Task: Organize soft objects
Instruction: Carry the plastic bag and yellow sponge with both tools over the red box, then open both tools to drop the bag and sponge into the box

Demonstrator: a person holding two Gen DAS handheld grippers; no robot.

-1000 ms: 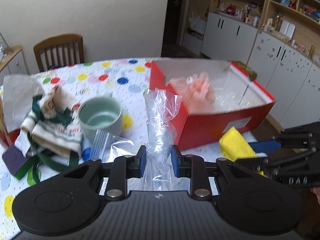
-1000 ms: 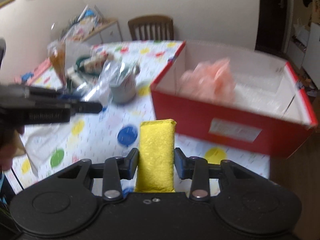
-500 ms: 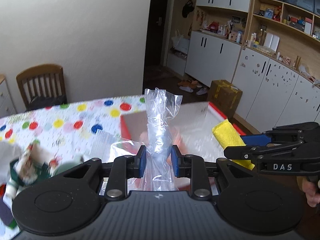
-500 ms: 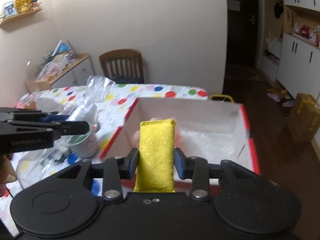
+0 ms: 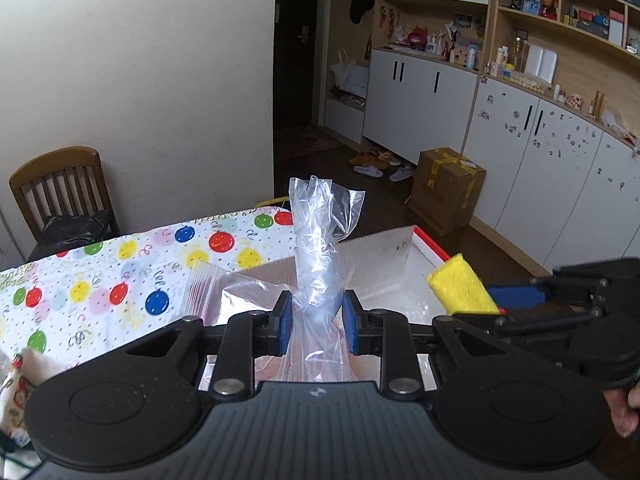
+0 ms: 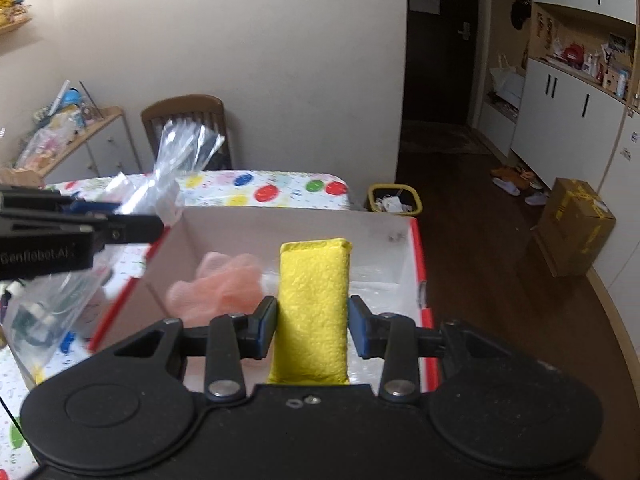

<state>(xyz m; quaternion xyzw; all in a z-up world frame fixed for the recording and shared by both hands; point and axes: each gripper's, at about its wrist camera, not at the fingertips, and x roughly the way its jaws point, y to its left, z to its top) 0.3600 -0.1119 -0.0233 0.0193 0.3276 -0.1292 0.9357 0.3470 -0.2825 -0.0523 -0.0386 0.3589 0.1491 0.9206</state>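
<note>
Left gripper [image 5: 314, 322] pinches the bag [image 5: 320, 256], right gripper [image 6: 312, 326] squeezes the sponge [image 6: 312, 308], both over the box [image 6: 416, 264], probably for dropping in.

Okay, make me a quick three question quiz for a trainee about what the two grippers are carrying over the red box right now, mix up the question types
1. True or false: the right gripper is shut on the yellow sponge.
2. Multiple choice: what does the left gripper grip? A) a green mug B) a clear plastic bag C) a striped cloth
3. Fill in: the soft thing already lying inside the red box is a ____ mesh puff.

Key
1. True: the sponge stands upright between the pads.
2. B: the bag is bunched between the blue pads, its top sticking up.
3. Pink: it lies left of the sponge in the right wrist view.
</note>
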